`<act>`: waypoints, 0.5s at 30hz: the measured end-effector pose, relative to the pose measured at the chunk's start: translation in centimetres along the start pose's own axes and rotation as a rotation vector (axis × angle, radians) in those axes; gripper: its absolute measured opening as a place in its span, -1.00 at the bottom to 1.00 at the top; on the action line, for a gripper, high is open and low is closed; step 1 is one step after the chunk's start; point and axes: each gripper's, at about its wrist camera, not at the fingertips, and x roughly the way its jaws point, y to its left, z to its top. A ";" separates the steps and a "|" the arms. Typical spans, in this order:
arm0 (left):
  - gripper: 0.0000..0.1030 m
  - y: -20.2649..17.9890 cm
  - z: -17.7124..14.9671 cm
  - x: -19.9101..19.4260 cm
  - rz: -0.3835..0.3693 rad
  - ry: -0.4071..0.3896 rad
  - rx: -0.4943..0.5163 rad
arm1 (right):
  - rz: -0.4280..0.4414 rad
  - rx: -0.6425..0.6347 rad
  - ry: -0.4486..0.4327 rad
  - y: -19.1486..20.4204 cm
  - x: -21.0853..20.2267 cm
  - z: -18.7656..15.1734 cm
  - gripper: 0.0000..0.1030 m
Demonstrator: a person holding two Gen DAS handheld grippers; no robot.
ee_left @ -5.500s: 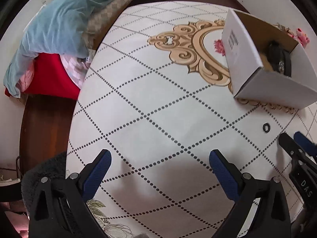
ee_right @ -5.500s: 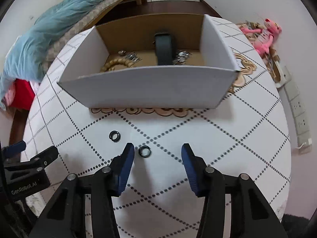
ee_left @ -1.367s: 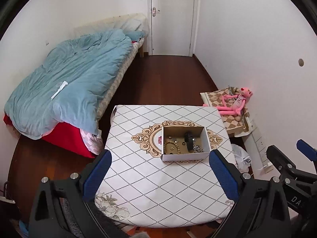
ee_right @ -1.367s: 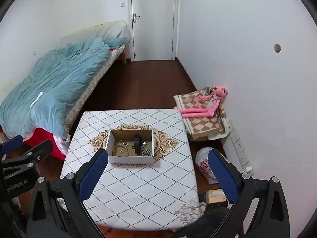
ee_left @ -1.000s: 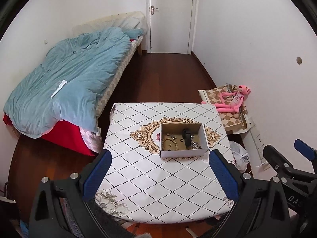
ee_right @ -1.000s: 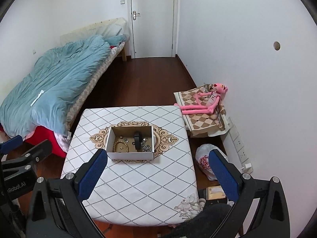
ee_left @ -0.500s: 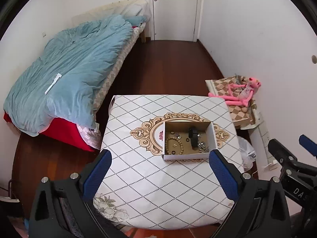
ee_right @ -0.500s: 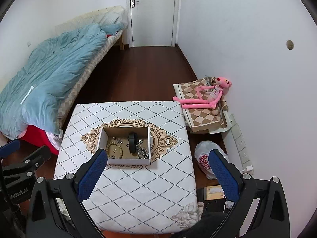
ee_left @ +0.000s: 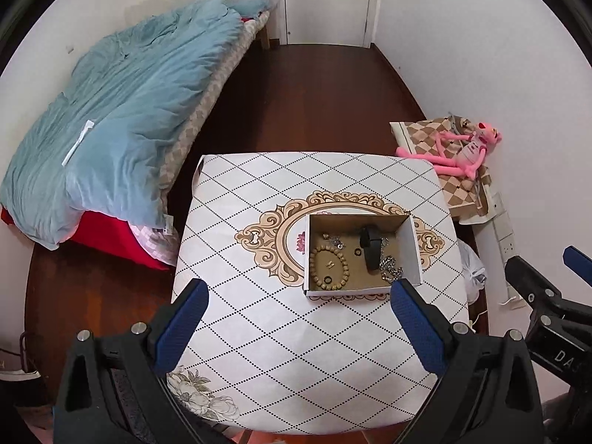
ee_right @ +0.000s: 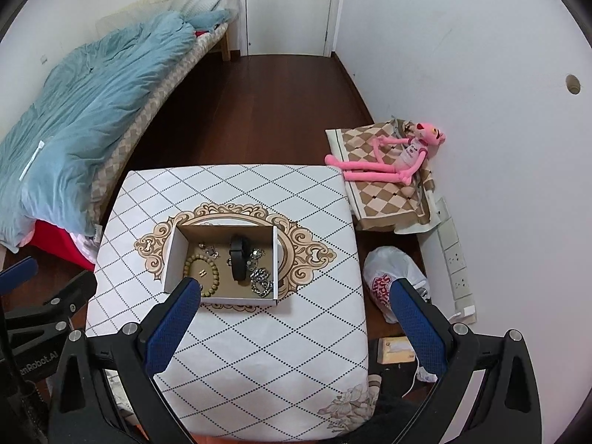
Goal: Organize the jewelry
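**Small, slippery pieces, all lying in one open box**

I held both tools high above the square table with the white, diamond-patterned cloth [ee_left: 266, 333], well apart from anything on it. My left gripper [ee_left: 296, 327] had its blue-padded jaws spread wide with nothing between them, and my right gripper [ee_right: 292, 323] stood the same way, wide and bare.

The jewelry lay inside the shallow open cardboard box with white outer walls [ee_right: 174, 255], which sat on the gold scrollwork medallion printed on the cloth. In it I could make out a tan wooden bead bracelet [ee_left: 329, 268] curled in a loop, a black strap-like band [ee_left: 372, 248] lying across the middle, a silver chain-link bracelet [ee_right: 262, 281] bunched near the front right corner, and some smaller silvery pieces [ee_left: 333, 240] toward the back. Two small dark rings [ee_left: 357, 252] also showed on the box floor (one of them inside the bead loop). I saw no loose pieces on the cloth.

I judged everything there light. The beads would likely roll and sag on their cord, so a pinch across one side of the loop seemed best. The chain would go limp and slide, better taken at a bunched clump than at a single link. The rings looked the hardest: thin, hard and flat on the cardboard, apt to skate away unless the pads closed squarely across the rim. The band seemed stiffest, easiest to take across its width.
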 end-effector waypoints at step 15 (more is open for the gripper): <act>0.95 0.1 -0.1 -0.1 0.010 -0.001 0.010 | 0.004 -0.006 0.023 0.4 0.5 -0.4 1.00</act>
